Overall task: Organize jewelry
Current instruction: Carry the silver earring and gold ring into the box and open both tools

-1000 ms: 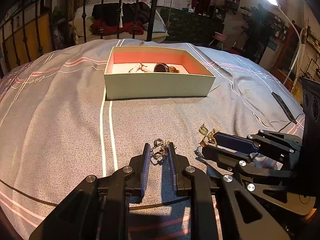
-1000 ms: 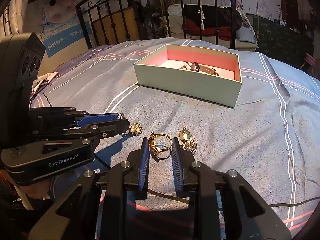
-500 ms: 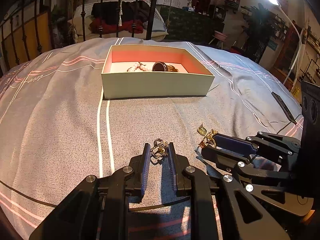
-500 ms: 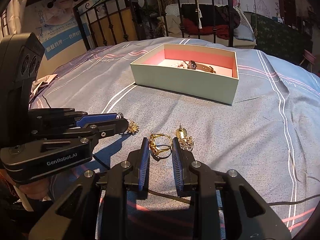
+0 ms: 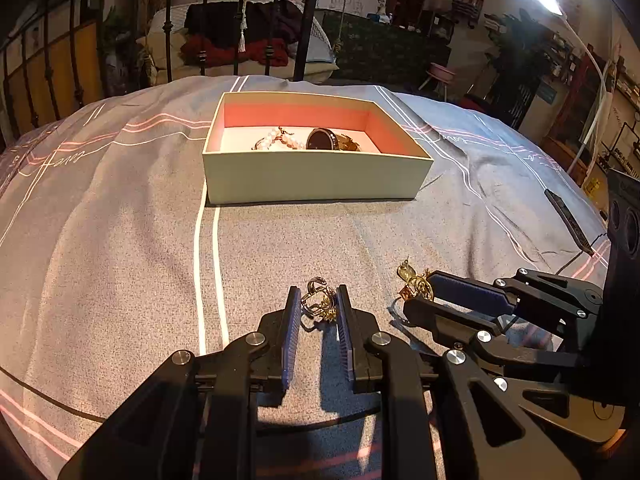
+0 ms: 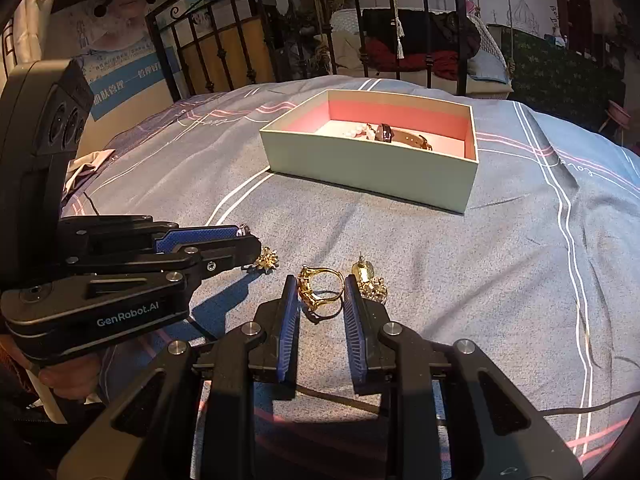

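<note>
A pale box with a pink inside [image 5: 316, 176] [image 6: 372, 172] stands on the bed and holds a pearl string [image 5: 276, 142] and a dark watch [image 5: 324, 139]. My left gripper [image 5: 318, 300] is shut on a small gold flower-shaped piece [image 5: 320, 300], which also shows in the right wrist view [image 6: 267, 259]. My right gripper [image 6: 320, 290] is shut on a gold ring [image 6: 320, 286]. A gold earring [image 6: 370, 280] lies just right of the right gripper's fingers. It also shows in the left wrist view [image 5: 412, 278].
The grey bedspread [image 5: 120, 240] has white and pink stripes. A black iron bed frame [image 5: 240, 20] stands behind the box. A dark flat object [image 5: 568, 220] and a cable lie at the bed's right edge.
Both grippers stay closed on their pieces. The box looks a little farther and higher in both views, so both grippers have shifted slightly.
</note>
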`<state>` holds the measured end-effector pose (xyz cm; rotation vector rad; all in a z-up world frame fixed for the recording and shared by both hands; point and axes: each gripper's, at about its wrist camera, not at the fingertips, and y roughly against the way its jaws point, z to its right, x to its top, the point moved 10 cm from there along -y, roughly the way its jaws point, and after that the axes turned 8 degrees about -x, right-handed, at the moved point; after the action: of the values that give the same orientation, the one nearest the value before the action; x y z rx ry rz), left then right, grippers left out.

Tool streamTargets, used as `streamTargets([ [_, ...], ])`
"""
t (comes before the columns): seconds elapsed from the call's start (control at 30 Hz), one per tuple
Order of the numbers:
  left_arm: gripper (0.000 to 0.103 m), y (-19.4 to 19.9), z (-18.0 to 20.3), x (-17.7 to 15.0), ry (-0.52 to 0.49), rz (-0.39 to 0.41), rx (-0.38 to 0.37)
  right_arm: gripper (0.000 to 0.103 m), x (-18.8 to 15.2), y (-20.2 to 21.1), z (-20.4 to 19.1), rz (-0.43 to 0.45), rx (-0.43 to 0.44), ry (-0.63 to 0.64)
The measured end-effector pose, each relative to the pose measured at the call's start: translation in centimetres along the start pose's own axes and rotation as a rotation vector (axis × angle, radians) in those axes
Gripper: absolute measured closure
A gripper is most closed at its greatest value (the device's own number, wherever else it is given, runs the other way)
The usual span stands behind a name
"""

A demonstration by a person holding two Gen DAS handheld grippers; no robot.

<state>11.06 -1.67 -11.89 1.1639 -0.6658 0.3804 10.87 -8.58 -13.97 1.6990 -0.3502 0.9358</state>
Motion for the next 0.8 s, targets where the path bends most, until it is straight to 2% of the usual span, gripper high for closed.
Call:
streamTargets([
  [0.37,0.086,0.0,0.0,8.5,-0.011,0.115,-0.003,0.078,7.5,-0.6,3.1,0.109,-0.071,0.011],
  [0.6,0.086,-2.5,-1.3,12.8,0.006,0.104,0.030,0.078,11.4,-3.3,5.6,0.107,-0.107,-0.006],
  [0.8,0.086,-5.6,-2.6,13.6,0.016,0.051,0.071,0.078,12.0,-7.1,7.1,0.047,-0.144,-0.014],
])
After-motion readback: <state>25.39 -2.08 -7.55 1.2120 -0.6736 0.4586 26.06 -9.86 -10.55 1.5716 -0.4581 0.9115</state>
